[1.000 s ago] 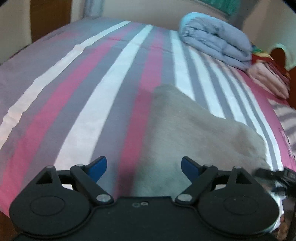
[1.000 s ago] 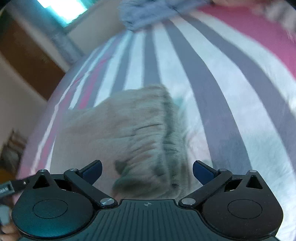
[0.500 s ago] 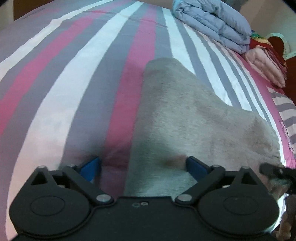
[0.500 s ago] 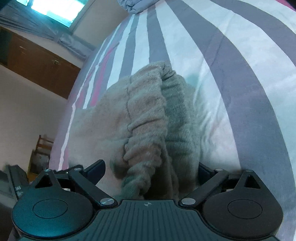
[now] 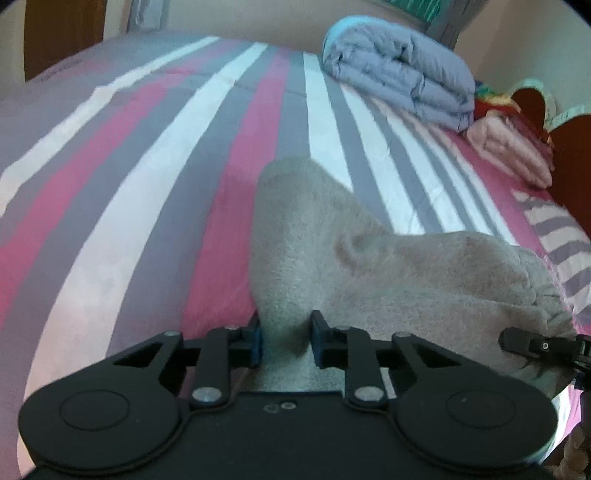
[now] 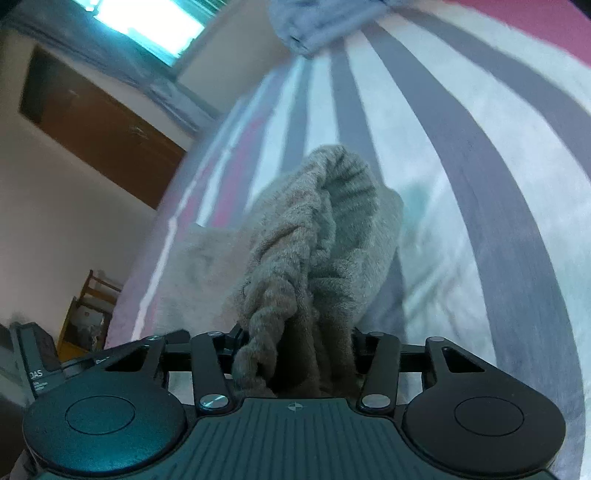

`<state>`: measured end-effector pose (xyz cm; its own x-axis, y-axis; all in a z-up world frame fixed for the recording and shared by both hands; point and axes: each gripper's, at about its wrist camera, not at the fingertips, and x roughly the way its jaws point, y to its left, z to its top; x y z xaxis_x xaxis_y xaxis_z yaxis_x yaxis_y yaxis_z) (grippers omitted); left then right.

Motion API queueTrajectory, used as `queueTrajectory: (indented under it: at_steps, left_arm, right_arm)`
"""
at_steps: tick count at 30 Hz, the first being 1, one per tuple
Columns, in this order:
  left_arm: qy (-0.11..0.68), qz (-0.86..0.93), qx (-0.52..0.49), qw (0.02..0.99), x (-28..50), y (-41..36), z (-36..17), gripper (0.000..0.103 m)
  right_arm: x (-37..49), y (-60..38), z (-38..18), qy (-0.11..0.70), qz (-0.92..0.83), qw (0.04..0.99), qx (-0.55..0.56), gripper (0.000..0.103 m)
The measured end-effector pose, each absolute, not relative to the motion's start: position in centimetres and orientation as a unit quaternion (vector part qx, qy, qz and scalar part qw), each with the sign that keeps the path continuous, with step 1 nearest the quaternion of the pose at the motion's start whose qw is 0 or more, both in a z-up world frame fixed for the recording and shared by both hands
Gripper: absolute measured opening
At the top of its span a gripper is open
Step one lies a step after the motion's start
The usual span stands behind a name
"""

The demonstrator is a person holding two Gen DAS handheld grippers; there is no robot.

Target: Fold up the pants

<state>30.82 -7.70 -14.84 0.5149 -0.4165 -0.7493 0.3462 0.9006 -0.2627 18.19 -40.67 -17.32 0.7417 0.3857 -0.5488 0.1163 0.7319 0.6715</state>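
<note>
Grey fleece pants (image 5: 369, 266) lie on the striped bed (image 5: 147, 184). My left gripper (image 5: 285, 338) is shut on the near edge of the pants, cloth pinched between its blue pads. In the right wrist view my right gripper (image 6: 295, 347) is shut on the bunched elastic waistband of the pants (image 6: 314, 251) and holds it lifted off the sheet. The tip of the right gripper (image 5: 535, 343) shows at the right edge of the left wrist view, against the pants' waist end.
A folded lilac duvet (image 5: 399, 70) and pink folded cloth (image 5: 513, 147) lie at the far right of the bed beside a wooden headboard (image 5: 569, 166). A brown door (image 6: 99, 122), a window (image 6: 147, 22) and a wooden chair (image 6: 88, 317) stand beyond the bed's left side.
Both grippers went from open to shut on the pants. The right gripper has lifted the waistband, and the left has pinched and raised the near edge.
</note>
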Motion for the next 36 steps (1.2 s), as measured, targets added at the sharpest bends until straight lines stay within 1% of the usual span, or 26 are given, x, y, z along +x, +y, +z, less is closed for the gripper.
queueTrajectory:
  at_steps: [4, 9, 11, 13, 14, 16, 17, 19, 21, 22, 23, 24, 25, 26, 27, 28, 29, 30, 32, 33, 34, 35, 36]
  left_arm:
    - [0.409, -0.221, -0.055, 0.884, 31.3, -8.0, -13.1, 0.013]
    - [0.373, -0.229, -0.066, 0.897, 34.5, -9.8, -11.0, 0.013]
    - [0.363, -0.227, -0.064, 0.901, 35.5, -10.4, -11.0, 0.013]
    - [0.378, -0.224, -0.046, 0.897, 37.0, -11.3, -12.5, 0.015]
    - [0.397, -0.217, -0.035, 0.891, 37.6, -11.7, -13.7, 0.023]
    - [0.445, -0.176, -0.005, 0.878, 38.7, -12.4, -16.5, 0.023]
    - [0.448, -0.162, 0.002, 0.879, 38.5, -12.2, -17.3, 0.03]
    - [0.429, -0.167, -0.002, 0.888, 37.1, -11.4, -17.1, 0.034]
    - [0.411, -0.168, 0.01, 0.896, 36.0, -11.0, -16.0, 0.039]
    - [0.399, -0.174, 0.011, 0.9, 35.7, -11.0, -15.4, 0.045]
    - [0.386, -0.183, 0.012, 0.904, 35.5, -11.2, -14.4, 0.057]
    - [0.374, -0.19, 0.014, 0.908, 35.6, -11.4, -13.7, 0.065]
    - [0.366, -0.195, 0.013, 0.91, 35.7, -11.6, -13.1, 0.075]
    - [0.359, -0.202, 0.011, 0.911, 36.3, -12.3, -12.6, 0.075]
    - [0.359, -0.212, 0.011, 0.909, 37.1, -13.3, -12.3, 0.075]
    - [0.366, -0.223, 0.011, 0.903, 38.1, -14.3, -12.5, 0.072]
    - [0.383, -0.234, 0.008, 0.893, 39.4, -15.4, -12.8, 0.057]
    - [0.406, -0.241, -0.001, 0.882, 40.8, -16.3, -13.4, 0.052]
    - [0.44, -0.234, -0.009, 0.867, 43.0, -17.6, -15.1, 0.035]
    - [0.444, -0.22, -0.003, 0.869, 43.7, -17.9, -15.9, 0.033]
    - [0.447, -0.214, 0.001, 0.869, 44.1, -18.0, -16.5, 0.028]
    - [0.448, -0.211, 0.003, 0.869, 44.4, -18.0, -17.2, 0.023]
    - [0.448, -0.206, 0.005, 0.87, 44.6, -18.1, -17.7, 0.021]
  right_arm:
    - [18.3, -40.1, -15.1, 0.32, 0.093, 0.876, 0.348, 0.047]
    - [19.4, -40.5, -12.9, 0.286, 0.101, 0.889, 0.344, 0.047]
    - [20.4, -41.0, -12.5, 0.275, 0.101, 0.892, 0.345, 0.047]
    - [21.4, -41.3, -12.8, 0.276, 0.102, 0.893, 0.34, 0.047]
    - [21.9, -41.6, -13.4, 0.283, 0.097, 0.892, 0.339, 0.048]
    - [23.3, -42.7, -15.2, 0.318, 0.082, 0.882, 0.337, 0.052]
    - [23.7, -43.1, -16.4, 0.346, 0.055, 0.876, 0.331, 0.058]
    - [24.3, -42.9, -18.7, 0.393, 0.017, 0.864, 0.314, 0.062]
    - [23.1, -43.0, -18.6, 0.371, 0.01, 0.872, 0.32, 0.067]
    - [22.7, -42.9, -18.0, 0.364, 0.001, 0.878, 0.31, 0.068]
    - [22.4, -42.6, -17.0, 0.354, -0.01, 0.888, 0.294, 0.071]
    - [22.1, -42.4, -15.9, 0.334, -0.014, 0.899, 0.282, 0.073]
    - [21.8, -42.2, -14.6, 0.308, -0.013, 0.912, 0.272, 0.074]
    - [22.0, -41.9, -13.2, 0.287, -0.013, 0.921, 0.261, 0.079]
    - [22.4, -41.5, -12.1, 0.271, -0.009, 0.929, 0.251, 0.081]
    - [23.5, -41.0, -11.1, 0.262, 0.008, 0.933, 0.247, 0.081]
    - [24.7, -40.3, -10.4, 0.263, 0.024, 0.932, 0.249, 0.081]
    - [26.1, -39.9, -10.3, 0.27, 0.034, 0.928, 0.254, 0.081]
    - [28.5, -39.0, -10.8, 0.285, 0.035, 0.922, 0.261, 0.08]
    - [29.3, -38.6, -11.3, 0.291, 0.029, 0.92, 0.261, 0.08]
    - [29.7, -38.6, -11.6, 0.295, 0.023, 0.919, 0.259, 0.08]
    - [29.9, -38.3, -12.2, 0.303, 0.014, 0.92, 0.248, 0.073]
    - [30.1, -38.0, -12.8, 0.311, -0.004, 0.924, 0.223, 0.066]
